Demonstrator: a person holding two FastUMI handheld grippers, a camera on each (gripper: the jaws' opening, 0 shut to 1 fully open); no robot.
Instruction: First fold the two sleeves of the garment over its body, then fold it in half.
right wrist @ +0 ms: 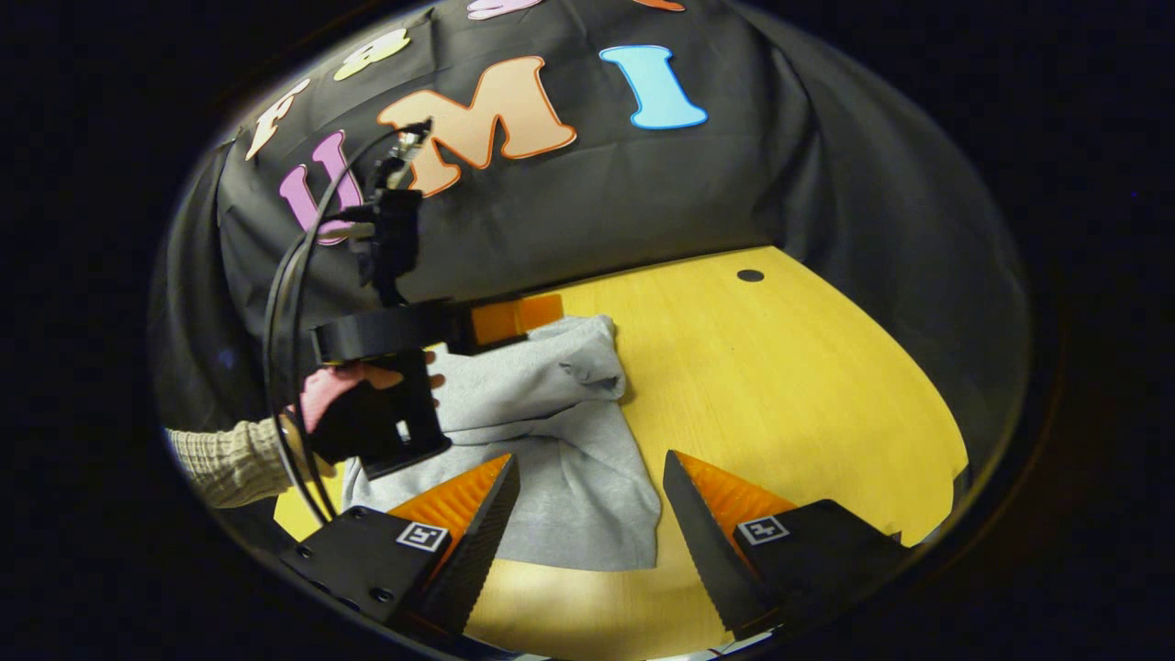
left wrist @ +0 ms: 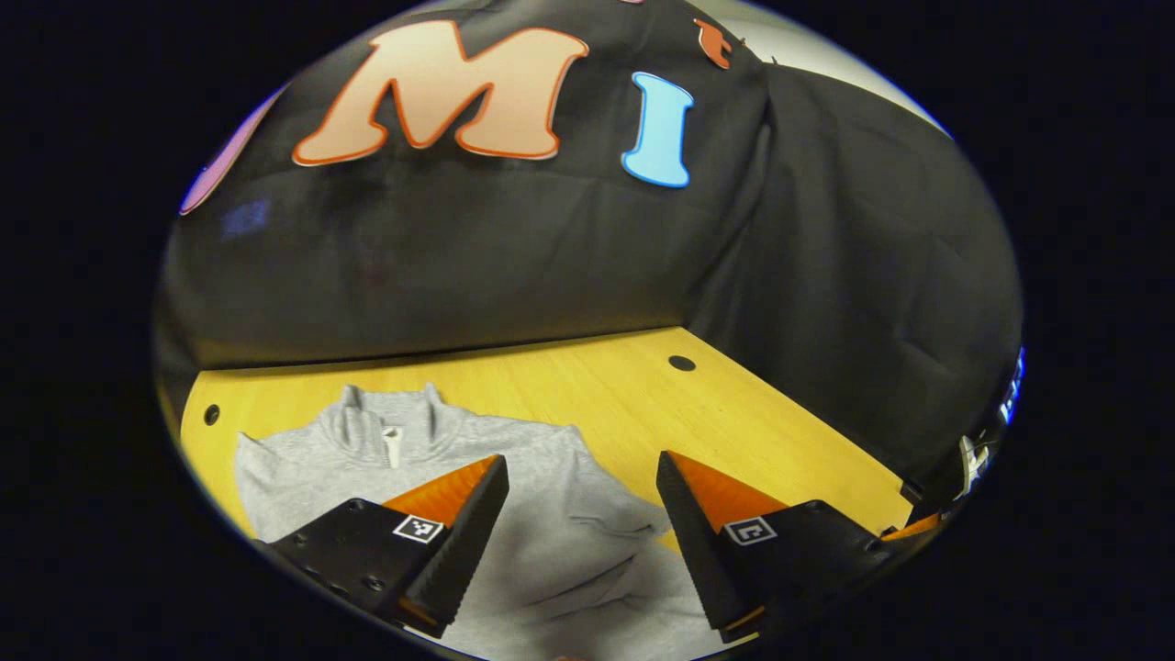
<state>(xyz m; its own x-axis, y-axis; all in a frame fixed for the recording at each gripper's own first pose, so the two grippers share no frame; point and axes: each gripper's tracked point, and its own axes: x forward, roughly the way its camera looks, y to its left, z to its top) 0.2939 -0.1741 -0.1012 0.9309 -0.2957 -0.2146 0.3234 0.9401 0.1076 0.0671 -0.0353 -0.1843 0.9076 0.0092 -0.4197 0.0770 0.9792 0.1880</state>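
Garment (left wrist: 551,514): grey pullover of soft heathered knit, stand-up collar (left wrist: 390,408) with a short zip placket. In the left gripper view it lies flat on the tabletop (left wrist: 587,386), collar toward 11 o'clock, long axis running from 11 down to 5 o'clock. One sleeve (left wrist: 606,514) is folded across the body, leaving rumpled creases.

In the right gripper view the garment (right wrist: 560,450) sits at centre-left, a bunched fold at its 1 o'clock corner, a straight hem edge at 6 o'clock.

Tabletop: smooth yellow wood grain, with small dark round holes (left wrist: 682,363) near its far edge.

Left tongs (left wrist: 583,532): spread apart, empty, wedge-shaped with serrated inner faces, poised above the garment body. In the right gripper view the left tongs (right wrist: 514,317) appear at 10 o'clock over the garment's far edge, held by a hand (right wrist: 344,395) in a ribbed knit sleeve (right wrist: 225,464).

Right tongs (right wrist: 592,532): spread apart, empty, straddling the garment's near hem.
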